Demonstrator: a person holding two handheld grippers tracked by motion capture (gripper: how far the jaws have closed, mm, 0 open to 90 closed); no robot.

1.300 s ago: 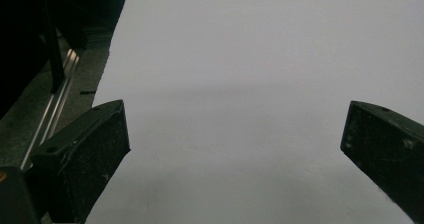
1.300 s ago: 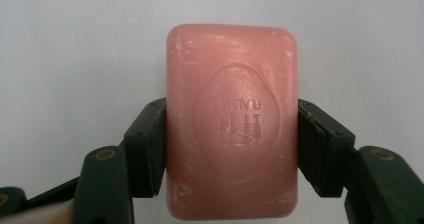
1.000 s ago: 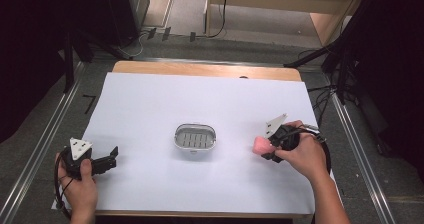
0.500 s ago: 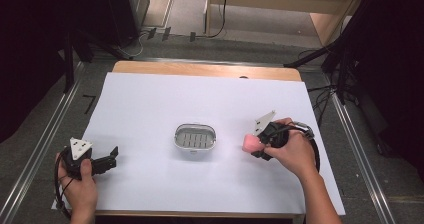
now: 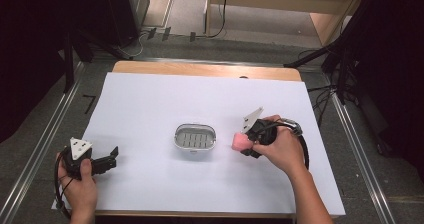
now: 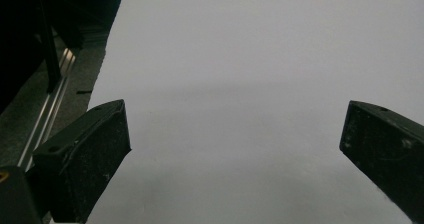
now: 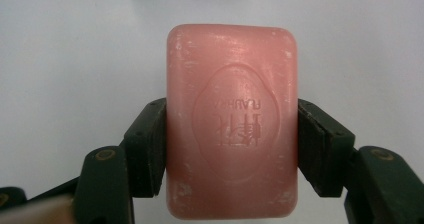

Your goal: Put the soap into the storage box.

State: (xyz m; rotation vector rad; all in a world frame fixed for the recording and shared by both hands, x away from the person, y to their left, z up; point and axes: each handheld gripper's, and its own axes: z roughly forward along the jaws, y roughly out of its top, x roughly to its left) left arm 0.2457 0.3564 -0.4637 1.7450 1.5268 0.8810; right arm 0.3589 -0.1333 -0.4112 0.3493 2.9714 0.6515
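In the high view, a table (image 5: 150,66) carries a white sheet (image 5: 200,99). A metal dish (image 5: 195,138) with a slotted floor sits near the middle of the sheet. Just to its right, apart from it, the right gripper (image 5: 245,143) holds a pink soap (image 5: 240,142) at its tip; the right hand (image 5: 280,149) wraps the gripper's body, and the grey plate stands up above it. At the near left corner of the sheet, the left hand (image 5: 80,184) holds the left gripper (image 5: 112,156), which points toward the dish but lies well apart from it.

In the left gripper view, the two black jaws stand wide apart with bare sheet (image 6: 240,84) between them and nothing held. A dark floor and a metal rail (image 6: 50,114) run along the left edge.

In the right gripper view, the jaws are closed on the soap (image 7: 231,119), their pads pressing its two long sides near its lower half. The soap's stamped oval face points at the camera, and its far end juts out past the pads over the sheet (image 7: 75,49).
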